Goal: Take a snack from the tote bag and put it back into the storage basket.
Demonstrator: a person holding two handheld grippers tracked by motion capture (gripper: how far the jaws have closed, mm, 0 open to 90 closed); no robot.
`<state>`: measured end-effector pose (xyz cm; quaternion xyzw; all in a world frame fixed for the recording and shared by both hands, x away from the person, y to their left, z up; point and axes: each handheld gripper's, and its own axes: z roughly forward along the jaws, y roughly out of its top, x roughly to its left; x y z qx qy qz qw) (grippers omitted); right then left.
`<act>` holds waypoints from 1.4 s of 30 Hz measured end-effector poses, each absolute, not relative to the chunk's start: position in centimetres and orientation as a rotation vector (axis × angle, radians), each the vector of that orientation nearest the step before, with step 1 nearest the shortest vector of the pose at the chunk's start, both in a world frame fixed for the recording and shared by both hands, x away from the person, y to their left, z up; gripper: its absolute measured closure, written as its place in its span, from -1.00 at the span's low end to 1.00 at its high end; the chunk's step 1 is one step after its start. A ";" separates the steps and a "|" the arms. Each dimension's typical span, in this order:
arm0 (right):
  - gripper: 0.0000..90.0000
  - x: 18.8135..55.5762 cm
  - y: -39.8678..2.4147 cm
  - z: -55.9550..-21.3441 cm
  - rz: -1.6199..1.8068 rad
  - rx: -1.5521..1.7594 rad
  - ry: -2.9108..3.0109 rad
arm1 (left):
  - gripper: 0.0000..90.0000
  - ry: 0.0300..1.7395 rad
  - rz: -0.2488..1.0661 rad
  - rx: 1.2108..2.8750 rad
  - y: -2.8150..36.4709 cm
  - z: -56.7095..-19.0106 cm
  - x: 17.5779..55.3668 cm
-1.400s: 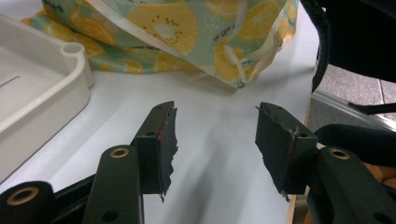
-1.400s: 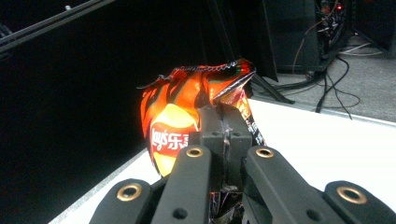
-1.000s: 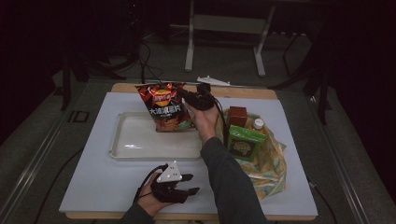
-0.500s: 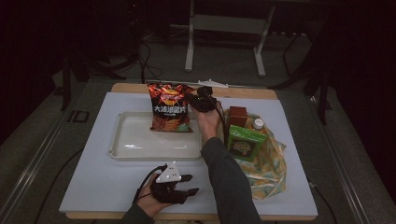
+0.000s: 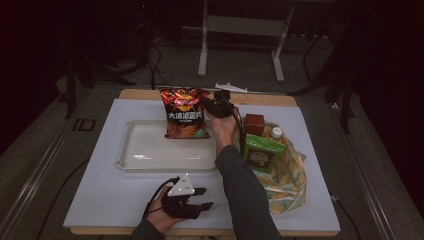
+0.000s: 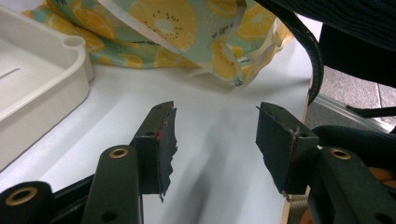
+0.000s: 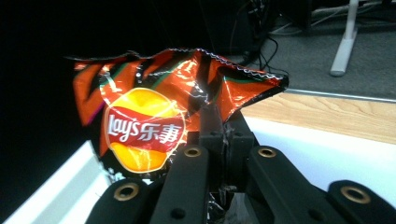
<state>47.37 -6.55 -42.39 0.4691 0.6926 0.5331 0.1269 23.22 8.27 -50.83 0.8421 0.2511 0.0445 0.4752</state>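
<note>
One item, the crisp bag [image 5: 184,113], stands at the far edge of the white tray [image 5: 150,157]. The left claw [image 5: 202,198] rests idle on the worktop [image 5: 100,195], jaws apart and empty. The right claw [image 5: 209,102] is clamped on the bag's top corner. Release appears pending; several items remain in the lemon-print bag [image 5: 285,172].

Your right gripper [image 5: 210,106], clamped on the top edge of the orange-red foil crisp bag [image 5: 184,113], has carried it rightward from the upper centre-left; it now stands upright over the white plastic tray's [image 5: 150,161] far right corner.
</note>
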 end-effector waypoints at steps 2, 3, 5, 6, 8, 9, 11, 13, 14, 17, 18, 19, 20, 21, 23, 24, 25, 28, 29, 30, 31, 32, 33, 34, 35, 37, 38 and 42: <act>0.88 47.5 -6.5 -42.6 1.539 1.371 2.034 | 0.04 0.612 0.109 2.060 8.3 -50.8 23.2; 0.86 47.6 -6.6 -42.7 1.538 1.372 2.040 | 0.04 0.611 0.110 2.061 8.2 -50.8 23.2; 0.79 47.5 -6.8 -42.8 1.544 1.363 2.041 | 0.04 0.611 0.109 2.062 8.2 -50.9 23.2; 0.77 47.5 -6.8 -42.9 1.551 1.367 2.040 | 0.04 0.612 0.109 2.064 8.2 -50.9 23.2; 0.65 47.3 -6.9 -43.1 1.540 1.364 2.032 | 0.04 0.611 0.109 2.065 8.2 -50.9 23.2; 0.58 47.3 -6.9 -43.1 1.527 1.367 2.031 | 0.04 0.611 0.109 2.065 8.2 -50.9 23.2; 0.54 47.3 -7.0 -43.2 1.526 1.370 2.033 | 0.04 0.611 0.108 2.067 8.1 -50.9 23.2; 0.47 47.1 -7.0 -43.0 1.520 1.352 2.034 | 0.04 0.611 0.107 2.070 8.1 -50.9 23.2; 0.45 47.0 -7.1 -42.9 1.513 1.343 2.032 | 0.04 0.609 0.108 2.071 8.1 -50.9 23.2; 0.39 46.7 -7.2 -42.5 1.503 1.337 2.012 | 0.04 0.612 0.110 2.073 8.1 -50.9 23.2; 0.37 46.6 -7.3 -42.4 1.503 1.340 2.008 | 0.04 0.613 0.111 2.071 8.2 -50.9 23.3; 0.34 46.6 -7.3 -42.3 1.498 1.340 2.003 | 0.04 0.614 0.112 2.071 8.2 -50.9 23.3; 0.34 46.5 -7.3 -42.3 1.499 1.345 2.000 | 0.04 0.615 0.115 2.071 8.2 -50.9 23.3; 0.34 46.4 -7.3 -42.3 1.501 1.341 1.999 | 0.04 0.617 0.115 2.071 8.2 -50.9 23.3; 0.33 46.1 -7.2 -42.2 1.486 1.317 2.000 | 0.04 0.619 0.114 2.070 8.3 -50.9 23.3; 0.33 46.0 -7.2 -42.2 1.485 1.312 2.004 | 0.04 0.618 0.115 2.070 8.3 -50.9 23.4; 0.33 45.9 -7.1 -42.2 1.486 1.305 2.005 | 0.04 0.618 0.115 2.072 8.3 -50.9 23.4; 0.33 45.5 -7.0 -42.2 1.457 1.280 2.019 | 0.04 0.622 0.116 2.070 8.3 -50.9 23.4; 0.33 45.3 -6.8 -42.3 1.451 1.265 2.029 | 0.04 0.622 0.116 2.070 8.3 -50.9 23.4; 0.32 45.2 -6.8 -42.3 1.451 1.255 2.035 | 0.04 0.623 0.117 2.070 8.3 -50.9 23.4; 0.32 45.0 -6.7 -42.3 1.456 1.243 2.043 | 0.04 0.624 0.118 2.069 8.3 -50.9 23.5; 0.32 44.9 -6.7 -42.2 1.463 1.235 2.047 | 0.04 0.624 0.121 2.070 8.3 -50.9 23.5; 0.33 44.7 -6.7 -42.2 1.476 1.233 2.046 | 0.04 0.624 0.121 2.072 8.3 -50.9 23.5; 0.34 44.6 -6.7 -42.2 1.489 1.227 2.050 | 0.03 0.624 0.122 2.071 8.3 -50.9 23.5; 0.35 44.4 -6.7 -42.2 1.495 1.220 2.058 | 0.04 0.626 0.120 2.071 8.3 -50.9 23.6; 0.35 44.1 -6.6 -42.1 1.491 1.201 2.081 | 0.03 0.625 0.120 2.071 8.3 -50.9 23.6; 0.35 44.0 -6.5 -42.0 1.497 1.193 2.091 | 0.03 0.624 0.120 2.072 8.3 -50.9 23.6; 0.36 43.3 -6.1 -41.5 1.541 1.156 2.115 | 0.03 0.622 0.119 2.073 8.2 -51.0 23.7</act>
